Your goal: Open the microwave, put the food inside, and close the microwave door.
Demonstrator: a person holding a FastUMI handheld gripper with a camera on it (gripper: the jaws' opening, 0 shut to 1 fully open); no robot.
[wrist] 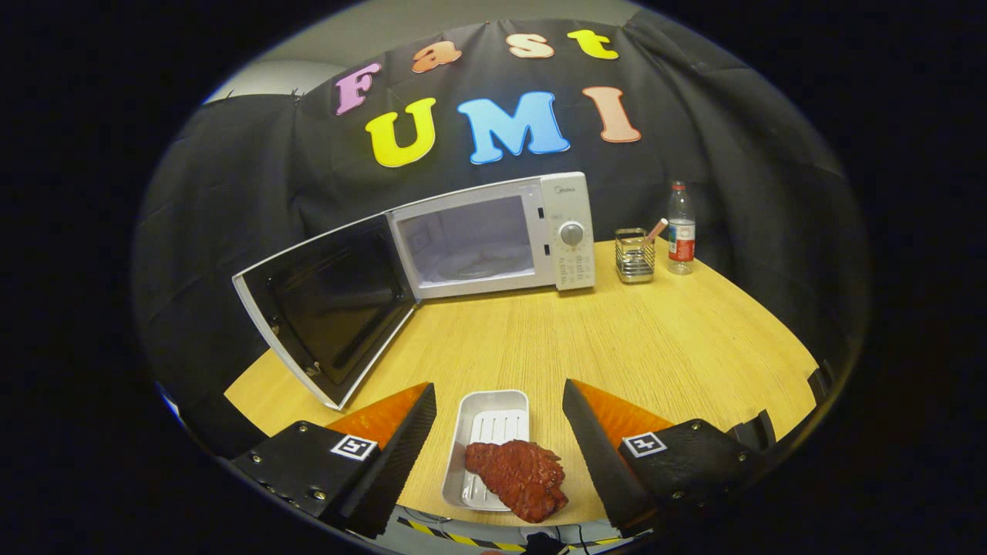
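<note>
We have the claw [499,412] spread wide and gripping nothing, with the white tray [493,432] lying on the counter [655,339] right between its fingers — the slab of red meat [520,478] rests on the tray's near end. The tray's long axis runs roughly 12 to 6 o'clock, in line with our reach. The microwave [493,235] stands beyond at 12 o'clock, its door [328,308] already swung open toward 10 — so we judge the pick-up comes next.

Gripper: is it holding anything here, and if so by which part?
Nothing is held. The gripper is open, its fingers apart on either side of the white tray with the meat, touching neither.
</note>
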